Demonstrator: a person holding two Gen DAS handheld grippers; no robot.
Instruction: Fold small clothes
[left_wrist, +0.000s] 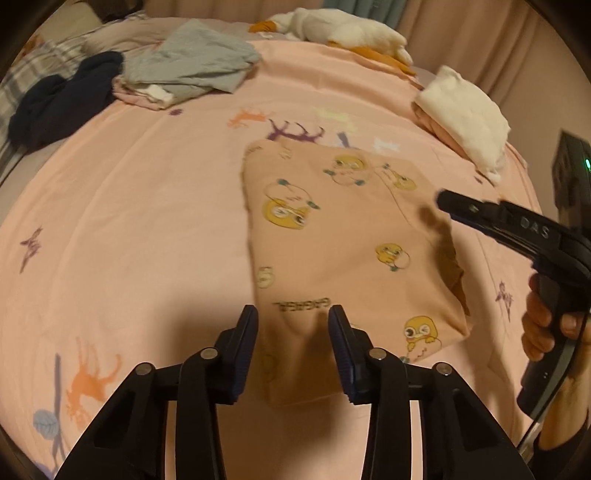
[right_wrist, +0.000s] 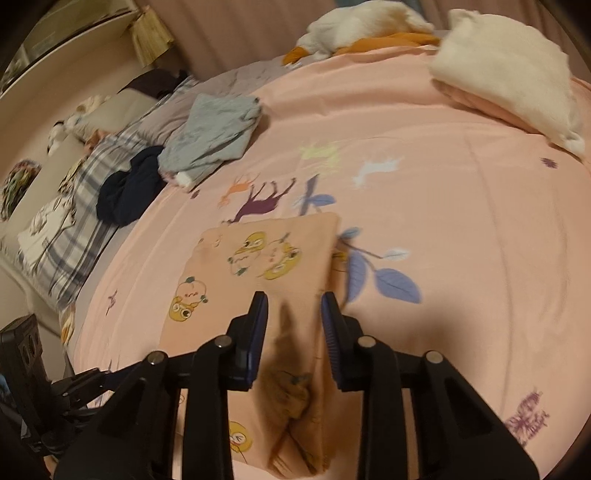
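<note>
The peach garment (left_wrist: 343, 236), printed with yellow cartoon figures, was seen lying on the pink bed sheet (left_wrist: 147, 221), its near edge gathered up. That edge was bunched between the pads of the left hand-held gripper (left_wrist: 293, 350), whose jaws were partly closed on the cloth. The garment's right edge was pinched likewise in the right hand-held gripper (right_wrist: 293, 339), a dark fold being visible between its pads. Beyond, a grey garment (left_wrist: 192, 66) and a white stack (left_wrist: 465, 110) were seen well apart. A slip was judged possible: only thin bunched cloth was caught, so uneven lifting could pull an edge free and skew the fold.
</note>
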